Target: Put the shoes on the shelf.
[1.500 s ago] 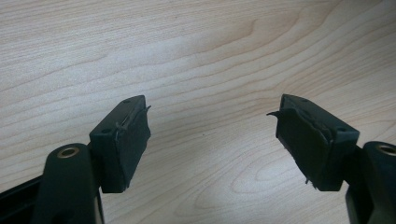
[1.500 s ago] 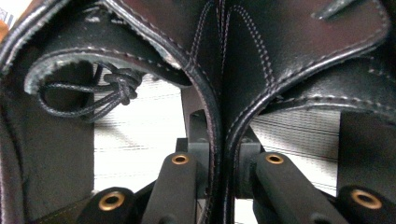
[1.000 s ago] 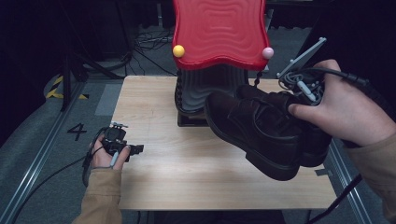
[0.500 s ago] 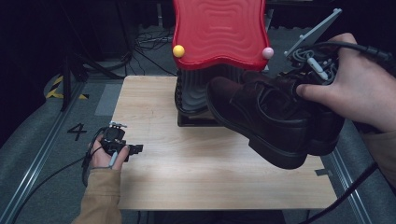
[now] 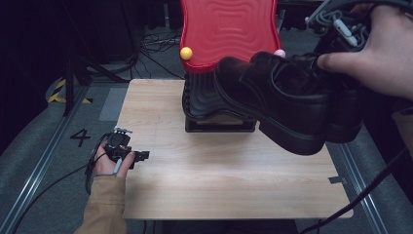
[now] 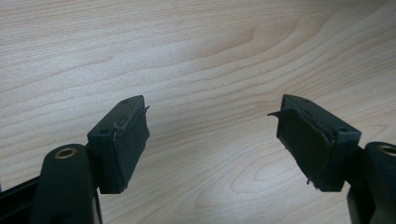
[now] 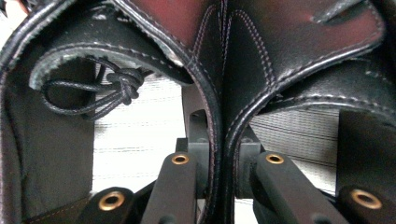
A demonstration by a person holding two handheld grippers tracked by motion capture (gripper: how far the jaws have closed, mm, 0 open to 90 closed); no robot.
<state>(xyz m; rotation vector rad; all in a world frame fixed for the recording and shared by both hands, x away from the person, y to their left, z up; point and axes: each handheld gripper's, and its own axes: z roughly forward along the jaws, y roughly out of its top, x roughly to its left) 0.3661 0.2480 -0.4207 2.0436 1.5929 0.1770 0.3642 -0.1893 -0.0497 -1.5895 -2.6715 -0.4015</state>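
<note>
Right tool is clamped on the inner collars of two black shoes, both pressed together between its pads, so the pair hangs as one bundle. The right hand carries it in the air over the right rear part of the surface, toes pointing left, close in front of the red wavy board and above the black ribbed stand that holds it. A knotted lace loop shows inside one shoe. Soles are well clear of the wood.

Left tool rests at the left edge of the surface, held by the left hand; its jaws stand apart with nothing between them, just bare wood grain beneath, and they have just been opening a little further.

Step in hand, as I judge it: carrying the pair, lift phase. Next move calls for a steady grip, since thin leather edges could slip, then picking a spot and lowering until the soles sit flat before letting go. Keep the toes off the red board and its yellow ball.
</note>
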